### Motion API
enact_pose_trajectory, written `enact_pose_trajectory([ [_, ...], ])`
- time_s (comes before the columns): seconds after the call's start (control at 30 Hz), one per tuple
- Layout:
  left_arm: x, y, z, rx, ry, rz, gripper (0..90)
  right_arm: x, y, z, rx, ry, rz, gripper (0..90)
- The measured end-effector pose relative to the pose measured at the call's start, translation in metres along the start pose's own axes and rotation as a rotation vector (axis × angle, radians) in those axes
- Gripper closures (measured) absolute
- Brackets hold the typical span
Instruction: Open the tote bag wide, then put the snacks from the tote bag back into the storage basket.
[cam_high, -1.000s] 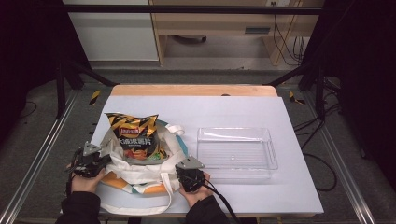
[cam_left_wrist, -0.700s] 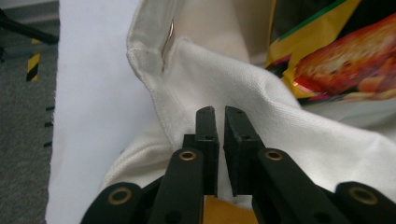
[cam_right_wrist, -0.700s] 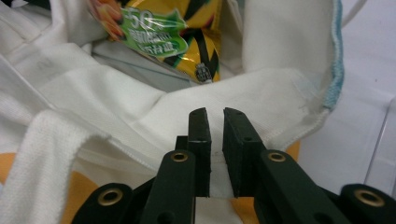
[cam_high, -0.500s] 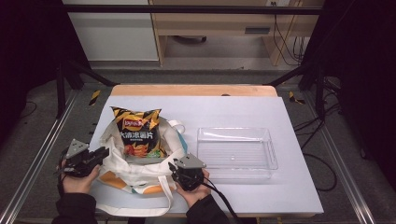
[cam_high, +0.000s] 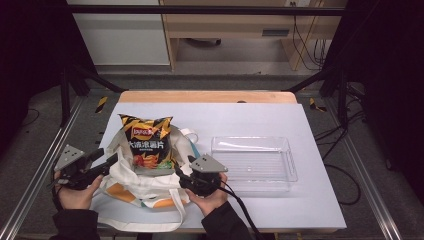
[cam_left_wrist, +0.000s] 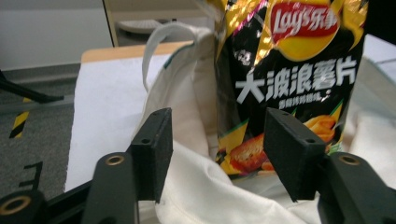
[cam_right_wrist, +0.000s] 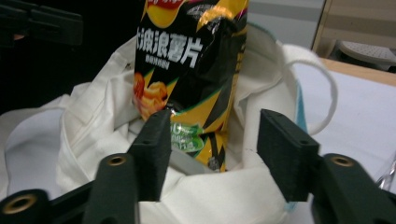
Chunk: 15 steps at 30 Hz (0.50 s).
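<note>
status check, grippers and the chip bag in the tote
Left gripper and right gripper open, jaws just opened, nothing between. Chip bag upright in tote bag. Clear tray beside, nothing blocking.

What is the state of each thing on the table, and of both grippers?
chip bag: sealed, standing upright inside the tote bag.
tote bag: mouth open, slumped around the chip bag, no jaw gripping it.
clear tray: empty, flat on the table.
left gripper: jaws have just been opening, nothing pressed between them.
right gripper: jaws have just been opening, cloth below them, not pinched.
</note>
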<state>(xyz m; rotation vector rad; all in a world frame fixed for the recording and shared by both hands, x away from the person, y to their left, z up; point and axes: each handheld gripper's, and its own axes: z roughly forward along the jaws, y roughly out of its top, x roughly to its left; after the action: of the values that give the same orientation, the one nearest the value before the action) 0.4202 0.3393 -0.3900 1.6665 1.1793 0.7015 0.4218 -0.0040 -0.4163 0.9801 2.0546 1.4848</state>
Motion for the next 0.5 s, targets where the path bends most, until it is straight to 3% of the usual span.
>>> enact_pose_trajectory([
  [0.17,-0.003,0.007,-0.005,-0.025,-0.006,0.005,35.1,-0.006,0.015,-0.003,-0.018,-0.014,0.001,34.5],
  [0.5,-0.010,0.021,-0.008,-0.060,-0.042,0.002,33.1,-0.012,0.031,0.001,-0.019,-0.012,-0.002,32.5],
])
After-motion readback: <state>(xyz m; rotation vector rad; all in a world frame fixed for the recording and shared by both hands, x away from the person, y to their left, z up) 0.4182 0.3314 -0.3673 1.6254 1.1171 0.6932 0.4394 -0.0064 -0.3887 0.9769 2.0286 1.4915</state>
